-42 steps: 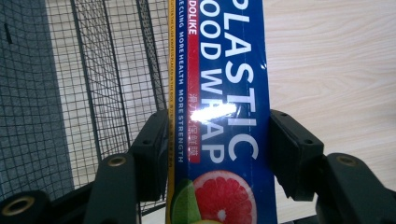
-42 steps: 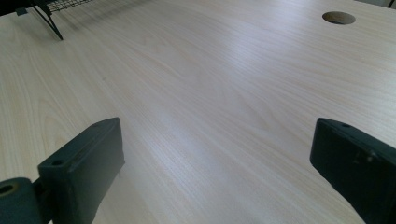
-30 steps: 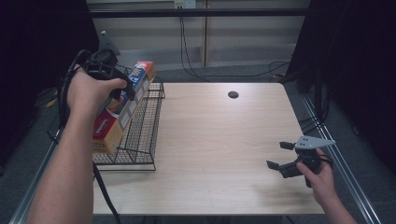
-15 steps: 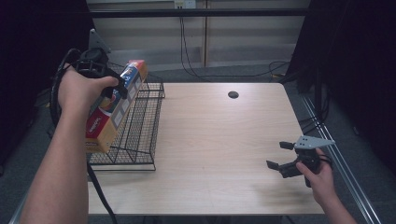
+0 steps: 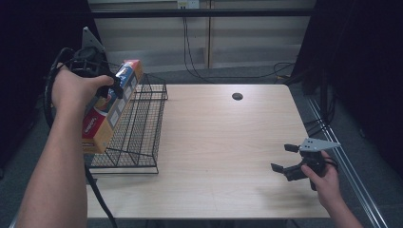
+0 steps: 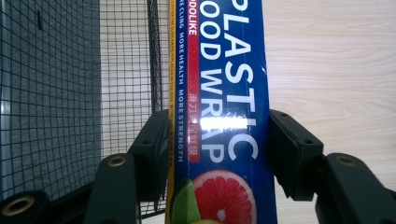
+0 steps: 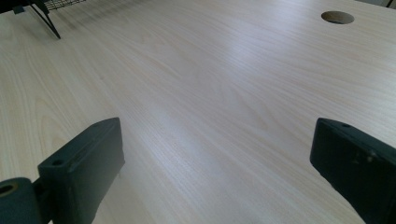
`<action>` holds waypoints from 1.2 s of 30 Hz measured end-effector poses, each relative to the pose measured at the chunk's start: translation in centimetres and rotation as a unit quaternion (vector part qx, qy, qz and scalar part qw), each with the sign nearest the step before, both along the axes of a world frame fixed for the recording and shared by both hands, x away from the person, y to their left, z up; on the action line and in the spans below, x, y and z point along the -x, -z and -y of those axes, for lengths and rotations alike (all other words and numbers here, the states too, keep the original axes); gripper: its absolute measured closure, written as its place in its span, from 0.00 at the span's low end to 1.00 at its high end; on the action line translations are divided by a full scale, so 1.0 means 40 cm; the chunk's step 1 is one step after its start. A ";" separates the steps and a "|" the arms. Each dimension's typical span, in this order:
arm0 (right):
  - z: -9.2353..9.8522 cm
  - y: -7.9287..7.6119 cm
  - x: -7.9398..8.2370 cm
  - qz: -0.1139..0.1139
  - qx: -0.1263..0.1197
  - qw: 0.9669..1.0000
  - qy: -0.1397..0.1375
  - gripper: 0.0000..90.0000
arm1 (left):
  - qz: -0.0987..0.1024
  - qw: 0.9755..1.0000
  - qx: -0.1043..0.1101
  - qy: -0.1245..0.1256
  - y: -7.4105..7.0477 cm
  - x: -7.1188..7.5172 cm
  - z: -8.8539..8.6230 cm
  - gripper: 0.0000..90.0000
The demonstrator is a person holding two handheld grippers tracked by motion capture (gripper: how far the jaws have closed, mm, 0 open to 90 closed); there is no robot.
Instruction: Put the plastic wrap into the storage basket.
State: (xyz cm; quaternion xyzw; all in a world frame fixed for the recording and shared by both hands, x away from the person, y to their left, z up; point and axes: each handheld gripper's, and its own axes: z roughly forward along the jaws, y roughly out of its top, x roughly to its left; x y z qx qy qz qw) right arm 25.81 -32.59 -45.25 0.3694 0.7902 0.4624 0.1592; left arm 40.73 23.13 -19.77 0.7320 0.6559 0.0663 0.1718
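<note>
Near right, the right tool (image 5: 291,161) rests low over the pale wood-grain worktop (image 5: 223,156), jaws spread wide and empty. At far left the left tool (image 5: 111,85) is clamped across a long, glossy cardboard box of plastic wrap (image 5: 107,111), held above the black wire basket (image 5: 138,128) (thin square mesh). Probably mid-carry; next comes a clear placement spot.

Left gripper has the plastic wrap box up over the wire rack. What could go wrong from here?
The left gripper clamps the long plastic wrap box near one end, so most of it hangs below the grip and may pivot or slip. Its lower end sits close to the wire rack and could snag the mesh or nudge the rack. The right gripper rests open, too far across the table to steady anything.
</note>
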 end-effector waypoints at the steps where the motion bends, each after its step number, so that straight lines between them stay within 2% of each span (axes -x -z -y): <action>1: 0.001 0.000 -0.001 -0.001 0.001 1.000 -0.002 0.03 | 0.001 1.000 0.002 -0.001 -0.001 -0.001 -0.002 0.50; 6: -0.003 0.001 -0.001 0.000 0.003 1.000 -0.001 0.03 | 0.002 1.000 0.000 -0.009 -0.004 -0.003 -0.013 0.50; 7: -0.003 0.001 -0.001 0.000 0.002 1.000 -0.001 0.03 | 0.007 1.000 -0.001 -0.012 -0.005 -0.005 -0.019 0.50; 12: -0.003 0.002 -0.002 0.001 0.003 1.000 0.000 0.03 | 0.003 1.000 -0.003 -0.023 -0.002 -0.009 -0.035 0.50; 13: -0.003 0.002 -0.002 0.001 0.003 1.000 -0.001 0.03 | 0.003 1.000 -0.007 -0.022 0.000 -0.011 -0.038 0.50; 19: -0.004 0.003 -0.003 0.000 0.003 1.000 -0.002 0.03 | 0.005 0.999 0.004 -0.039 0.012 -0.015 -0.058 0.50; 20: -0.004 0.003 -0.002 0.000 0.003 1.000 -0.002 0.03 | 0.005 0.999 -0.002 -0.039 0.017 -0.017 -0.065 0.50; 24: -0.004 0.005 -0.004 0.002 0.005 1.000 -0.001 0.03 | 0.002 0.999 -0.004 -0.041 0.025 -0.020 -0.079 0.50; 25: -0.004 0.005 -0.004 -0.003 0.004 1.000 -0.003 0.03 | 0.002 0.999 0.001 -0.048 0.028 -0.020 -0.079 0.49; 29: -0.005 0.007 -0.005 -0.004 0.004 1.000 -0.002 0.03 | 0.001 0.998 -0.001 -0.056 0.037 -0.022 -0.086 0.49; 30: -0.005 0.007 -0.005 -0.005 0.005 1.000 -0.002 0.03 | -0.001 0.999 -0.003 -0.048 0.038 -0.023 -0.093 0.49; 33: -0.006 0.008 -0.005 -0.004 0.006 1.000 -0.005 0.03 | 0.000 0.998 0.003 -0.059 0.044 -0.022 -0.096 0.49; 36: -0.008 0.010 -0.005 -0.004 0.008 1.000 -0.004 0.03 | -0.002 0.998 -0.001 -0.059 0.047 -0.021 -0.105 0.49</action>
